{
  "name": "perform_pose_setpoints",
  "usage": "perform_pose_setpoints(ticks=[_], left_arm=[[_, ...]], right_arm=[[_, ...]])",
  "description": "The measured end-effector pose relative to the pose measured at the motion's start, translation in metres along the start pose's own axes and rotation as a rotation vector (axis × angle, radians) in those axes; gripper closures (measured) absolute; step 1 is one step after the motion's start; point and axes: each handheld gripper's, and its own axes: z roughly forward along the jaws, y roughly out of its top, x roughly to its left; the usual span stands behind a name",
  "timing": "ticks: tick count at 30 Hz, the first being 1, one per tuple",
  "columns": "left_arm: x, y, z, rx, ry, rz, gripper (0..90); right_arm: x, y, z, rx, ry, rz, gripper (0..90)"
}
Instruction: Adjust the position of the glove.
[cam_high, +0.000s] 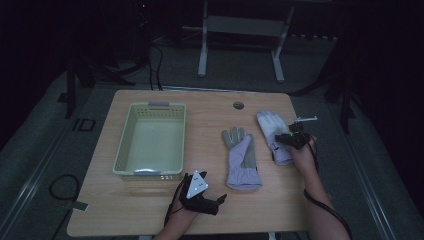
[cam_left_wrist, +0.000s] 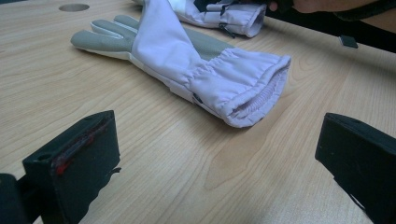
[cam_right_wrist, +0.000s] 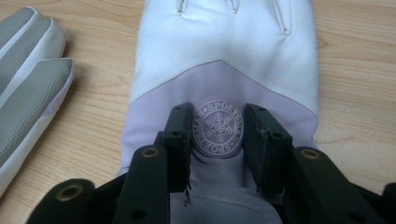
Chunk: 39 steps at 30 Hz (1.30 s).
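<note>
Two white-and-lilac gloves lie on the wooden table. The right glove lies back up, and my right gripper is down on it near the wrist. In the right gripper view the jaws pinch the lilac fabric on either side of its round snowflake badge. The middle glove lies palm up with grey fingers, its cuff toward the table's front. My left gripper rests low near the front edge, open and empty, and it points at that cuff from a short distance.
A pale green plastic basket stands empty on the left half of the table. A round cable hole sits near the far edge. Bare wood lies in front of the gloves. A table frame stands behind in the dark.
</note>
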Motion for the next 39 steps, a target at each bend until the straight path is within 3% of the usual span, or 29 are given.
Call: perform_pose_setpoints(ticks=[3, 9, 13, 21, 26, 39], left_arm=[[0.0, 0.0, 0.0, 0.0, 0.0, -0.002, 0.0], [0.0, 0.0, 0.0, -0.001, -0.003, 0.002, 0.0], [0.0, 0.0, 0.0, 0.0, -0.001, 0.0, 0.1], [0.0, 0.0, 0.0, 0.0, 0.001, 0.003, 0.0], [-0.001, 0.0, 0.0, 0.001, 0.002, 0.005, 0.1], [-0.001, 0.0, 0.0, 0.001, 0.001, 0.012, 0.0]], right_arm=[[0.001, -0.001, -0.002, -0.008, 0.004, 0.027, 72.8], [-0.008, -0.006, -0.012, -0.056, 0.054, 0.115, 76.5], [-0.007, -0.008, -0.023, -0.078, 0.035, 0.138, 77.7], [0.005, -0.007, -0.058, -0.126, -0.019, 0.151, 78.0], [0.016, -0.007, -0.08, -0.15, -0.02, 0.164, 78.2], [0.049, -0.009, -0.125, -0.204, -0.013, 0.129, 78.3]])
